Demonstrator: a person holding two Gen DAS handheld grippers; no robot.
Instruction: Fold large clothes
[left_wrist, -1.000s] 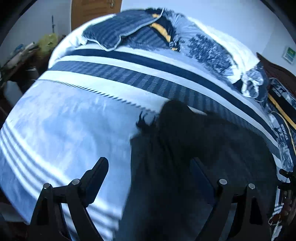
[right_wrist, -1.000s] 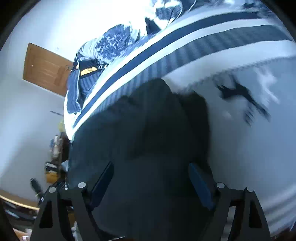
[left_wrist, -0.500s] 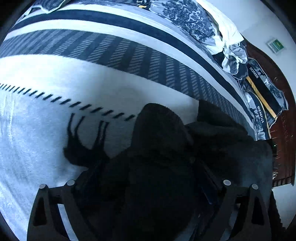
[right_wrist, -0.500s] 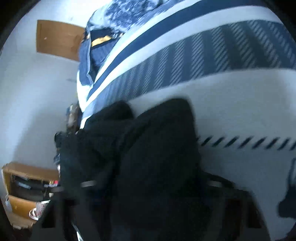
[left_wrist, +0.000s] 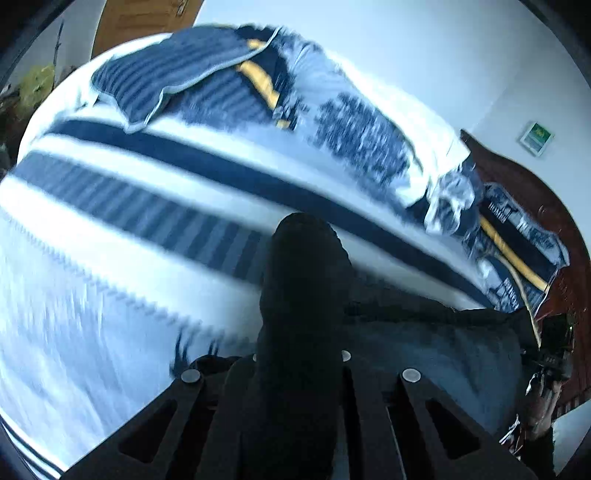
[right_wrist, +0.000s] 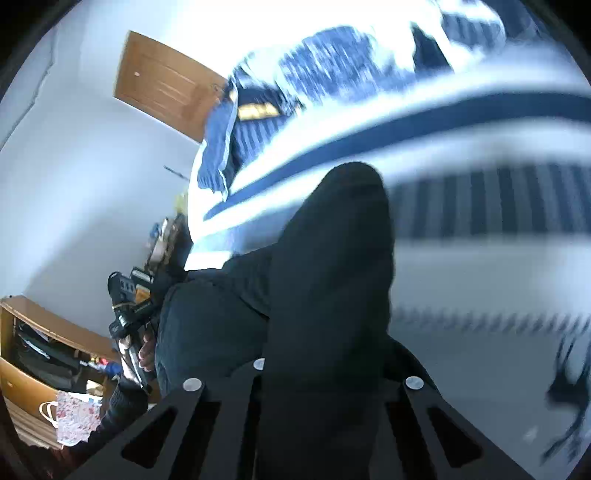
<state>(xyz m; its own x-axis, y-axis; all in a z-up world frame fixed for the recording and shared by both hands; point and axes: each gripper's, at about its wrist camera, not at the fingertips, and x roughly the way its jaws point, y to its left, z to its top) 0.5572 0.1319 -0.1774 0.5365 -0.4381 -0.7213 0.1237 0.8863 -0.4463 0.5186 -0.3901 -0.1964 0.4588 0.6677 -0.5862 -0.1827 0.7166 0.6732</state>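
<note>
A large black garment (left_wrist: 303, 295) hangs over a bed with a blue and white striped blanket (left_wrist: 110, 229). My left gripper (left_wrist: 301, 365) is shut on a bunched fold of the garment, which sticks up between the fingers. My right gripper (right_wrist: 325, 369) is shut on another bunched fold of the same garment (right_wrist: 332, 258). The rest of the cloth stretches sideways between the two grippers. Each view shows the other gripper at its edge: the right one (left_wrist: 554, 354) and the left one (right_wrist: 129, 306).
Rumpled blue bedding and pillows (left_wrist: 221, 81) lie at the far side of the bed. A dark wooden headboard (left_wrist: 546, 206) stands at the right. A wooden door (right_wrist: 166, 96) and a wooden shelf unit (right_wrist: 33, 354) with clutter stand by the white wall.
Both grippers have gone from open around the garment to shut on it. They have lifted, pulling folds of the cloth up off the blanket; the views are blurred by motion.
</note>
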